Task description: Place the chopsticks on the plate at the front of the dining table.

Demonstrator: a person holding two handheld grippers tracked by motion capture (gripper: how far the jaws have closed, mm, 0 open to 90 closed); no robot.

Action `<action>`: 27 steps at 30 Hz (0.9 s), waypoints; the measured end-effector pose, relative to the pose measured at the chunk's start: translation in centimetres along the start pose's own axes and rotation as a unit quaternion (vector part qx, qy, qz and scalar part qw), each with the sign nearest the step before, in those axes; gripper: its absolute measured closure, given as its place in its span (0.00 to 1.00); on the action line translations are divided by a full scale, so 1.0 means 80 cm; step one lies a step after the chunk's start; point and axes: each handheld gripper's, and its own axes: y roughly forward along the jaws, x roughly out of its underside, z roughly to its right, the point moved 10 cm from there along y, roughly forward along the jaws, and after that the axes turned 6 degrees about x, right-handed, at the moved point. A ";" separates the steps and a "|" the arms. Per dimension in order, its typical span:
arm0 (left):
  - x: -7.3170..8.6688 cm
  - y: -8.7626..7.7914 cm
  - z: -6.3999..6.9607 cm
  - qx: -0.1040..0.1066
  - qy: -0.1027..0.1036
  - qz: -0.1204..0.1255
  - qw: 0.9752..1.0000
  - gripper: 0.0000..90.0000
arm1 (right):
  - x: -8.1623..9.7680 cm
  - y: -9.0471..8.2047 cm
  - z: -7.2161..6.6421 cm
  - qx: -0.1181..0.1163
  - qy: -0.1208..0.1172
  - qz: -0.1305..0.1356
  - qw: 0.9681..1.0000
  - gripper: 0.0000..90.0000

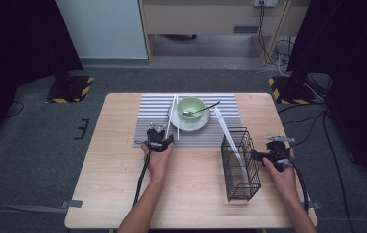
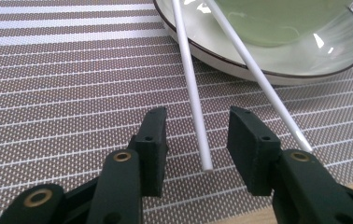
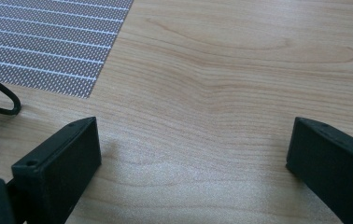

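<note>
Chopsticks (image 2: 192, 88) are the things in hand: two white sticks lie on the striped placemat (image 2: 62, 84), their far ends propped on the rim of the plate (image 2: 305, 70) toward 12 o'clock, their near ends pointing toward 6 o'clock. The left gripper (image 2: 198, 135) is parted around the near tip of one stick, with a gap on both sides, so nothing is pinched; the second stick passes just outside the jaw at 3 o'clock.

Trouble is judged likeliest at that loose tip. If the jaws are closed off-centre, the round stick could be rolled aside or pushed up the plate rim, and the neighbouring stick could be nudged against the green bowl (image 1: 191, 108), in which a spoon (image 1: 202, 109) is leaning. A lift by one end alone could let the stick pivot and slip.

At 9 o'clock of the left gripper, open mat and bare table (image 1: 118, 145) are available. Toward 3 o'clock the black wire basket (image 1: 241, 165) stands upright with a long white utensil (image 1: 230, 138) slanting out toward 11 o'clock; this could be clipped by a sideways carry. The right gripper (image 3: 193, 154) is spread wide over bare wood just at 3 o'clock of the basket, close to the table's right edge, where little margin is left.
</note>
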 end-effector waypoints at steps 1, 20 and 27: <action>0.000 -0.001 0.000 0.001 0.002 0.000 1.000 0.62 | 0.000 0.000 0.000 0.000 0.000 0.000 1.000 0.03; 0.000 -0.010 -0.002 0.022 0.019 -0.009 1.000 0.65 | 0.000 0.000 0.000 0.000 0.000 0.000 1.000 0.03; 0.003 -0.009 0.000 0.031 0.016 -0.018 0.999 0.75 | 0.000 0.000 0.000 0.000 0.000 0.000 1.000 0.03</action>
